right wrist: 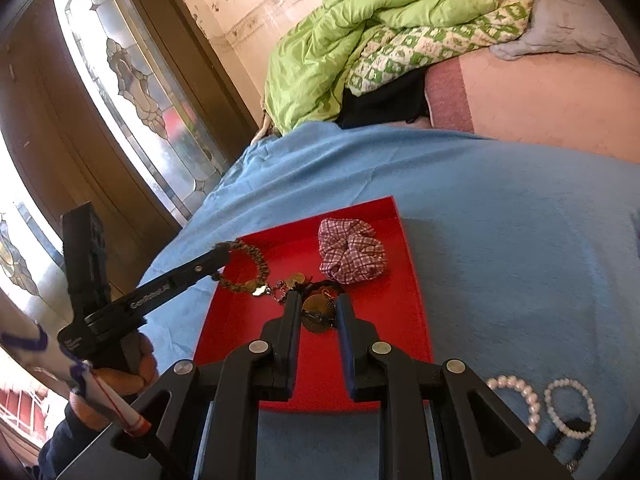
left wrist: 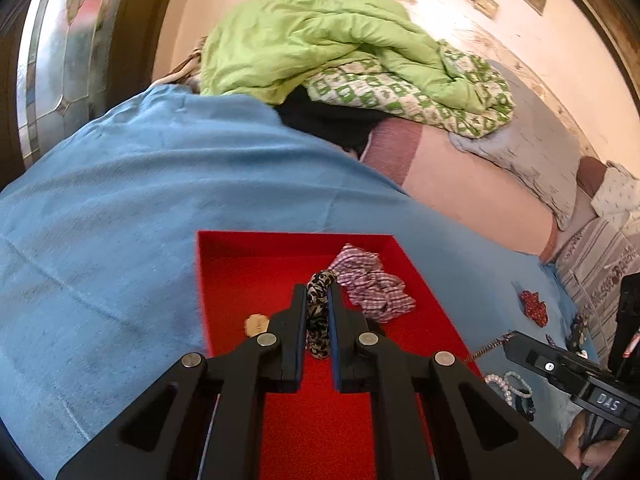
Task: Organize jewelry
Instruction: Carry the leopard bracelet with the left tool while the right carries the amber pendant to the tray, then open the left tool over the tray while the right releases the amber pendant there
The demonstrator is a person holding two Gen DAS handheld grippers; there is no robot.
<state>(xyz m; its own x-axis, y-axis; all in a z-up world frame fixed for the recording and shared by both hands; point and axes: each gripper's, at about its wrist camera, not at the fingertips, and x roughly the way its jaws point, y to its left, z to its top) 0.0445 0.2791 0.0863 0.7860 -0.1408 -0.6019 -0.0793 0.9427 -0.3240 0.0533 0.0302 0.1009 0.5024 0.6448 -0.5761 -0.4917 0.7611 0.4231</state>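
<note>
Left claw (left wrist: pixel 316 291): fully closed, clamped on a black-and-tan patterned fabric loop (left wrist: pixel 317 320). The loop runs up between both pads and pokes out past the tips. The claw is over the shallow red rectangular tray (left wrist: pixel 248 280), near its middle.

Right claw (right wrist: pixel 319 300): narrow gap, pads closed on a gold fan-shaped pendant (right wrist: pixel 318 312), also over the tray. In the right wrist view a thin chain with small gold discs (right wrist: pixel 294 280) leads from the pendant toward the patterned loop in my left claw. I can't tell if it's all one piece. In the left wrist view the right claw comes in from the right edge with a length of chain (left wrist: pixel 490 346) hanging off its tip.

Pink-and-white plaid fabric scrunchie (left wrist: pixel 372 286): lying in the tray near the far right corner, clear of both claws.

The tray sits on a light blue cloth (left wrist: pixel 120 220) spread over the bed. Two white bead bracelets (right wrist: pixel 514 381) lie on the cloth outside the tray's near right corner, side by side. A small red patterned fabric piece (left wrist: pixel 534 308) is on the cloth right of the tray, well apart from it.

A crumpled lime-green quilt (left wrist: pixel 320 40) is piled at the far end of the bed.
</note>
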